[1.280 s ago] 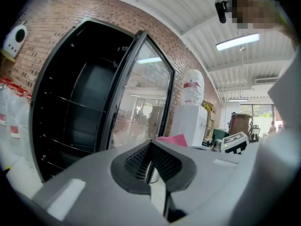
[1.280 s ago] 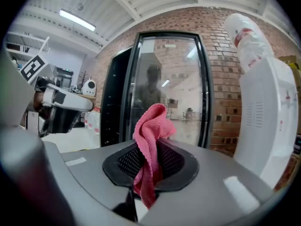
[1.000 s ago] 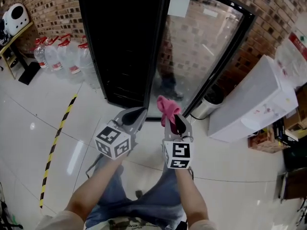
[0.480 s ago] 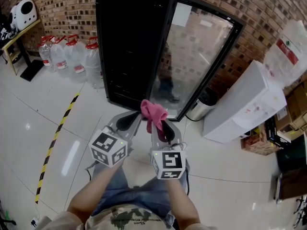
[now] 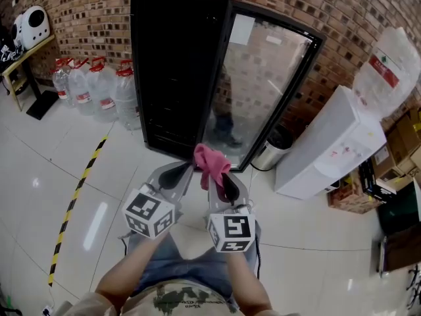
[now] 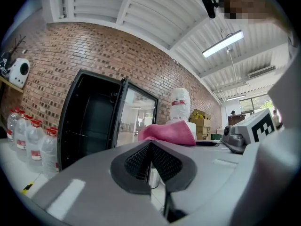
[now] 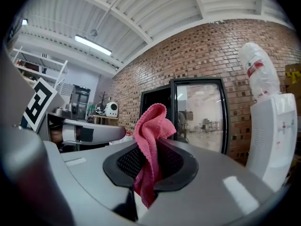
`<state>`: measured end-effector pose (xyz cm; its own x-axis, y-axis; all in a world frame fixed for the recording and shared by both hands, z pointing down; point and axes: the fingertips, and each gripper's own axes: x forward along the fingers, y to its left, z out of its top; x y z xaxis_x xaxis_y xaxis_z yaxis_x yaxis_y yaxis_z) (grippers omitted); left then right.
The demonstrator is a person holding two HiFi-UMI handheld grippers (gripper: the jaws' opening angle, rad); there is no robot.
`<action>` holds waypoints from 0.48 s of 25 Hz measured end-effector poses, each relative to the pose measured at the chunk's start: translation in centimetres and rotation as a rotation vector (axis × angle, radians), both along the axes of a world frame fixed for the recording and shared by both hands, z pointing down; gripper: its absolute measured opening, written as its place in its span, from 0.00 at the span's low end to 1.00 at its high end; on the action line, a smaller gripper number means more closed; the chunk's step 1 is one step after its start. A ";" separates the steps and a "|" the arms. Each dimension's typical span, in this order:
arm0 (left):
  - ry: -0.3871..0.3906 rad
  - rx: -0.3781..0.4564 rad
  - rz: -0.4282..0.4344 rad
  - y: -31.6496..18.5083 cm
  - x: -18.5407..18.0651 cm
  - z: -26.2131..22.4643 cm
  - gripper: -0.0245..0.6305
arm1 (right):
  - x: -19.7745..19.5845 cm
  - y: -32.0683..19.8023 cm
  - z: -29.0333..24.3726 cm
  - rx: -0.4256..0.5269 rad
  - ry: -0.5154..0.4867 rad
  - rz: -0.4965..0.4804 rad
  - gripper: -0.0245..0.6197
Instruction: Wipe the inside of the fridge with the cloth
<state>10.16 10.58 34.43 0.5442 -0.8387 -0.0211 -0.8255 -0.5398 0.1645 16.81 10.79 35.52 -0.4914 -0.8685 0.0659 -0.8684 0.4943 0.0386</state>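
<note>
my right gripper [image 7: 149, 160] is clamped on the pink cloth [image 7: 151, 126]. the cloth is pinched between the two pads, with a bunched end sticking out past the fingertips and a short tail hanging on the near side. my left gripper [image 6: 150, 147] has its jaws pressed together with nothing in them, just beside the right one. both are held in front of the black fridge [image 5: 174, 64], whose glass door [image 5: 263, 91] is swung open. the cloth is outside the fridge, apart from it.

No legible text. Too small to read: red label [image 5: 384, 72] on cooler bottle [image 5: 398, 47], labels on jugs [image 5: 99, 91], paper [image 5: 241, 29] on fridge door [image 5: 266, 94].
</note>
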 end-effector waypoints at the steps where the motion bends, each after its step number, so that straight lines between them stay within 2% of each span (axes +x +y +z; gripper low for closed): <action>1: 0.002 0.003 0.002 0.1 0.1 -0.2 0.04 | 0.1 0.1 0.1 -0.002 0.001 0.003 0.14; 12: -0.003 0.009 0.043 0.7 2.2 -0.7 0.04 | 1.8 0.6 -0.2 -0.007 -0.005 0.037 0.14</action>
<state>12.39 11.24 33.72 0.5797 -0.8144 -0.0270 -0.8021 -0.5761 0.1569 18.57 11.34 35.32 -0.4593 -0.8856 0.0698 -0.8863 0.4621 0.0313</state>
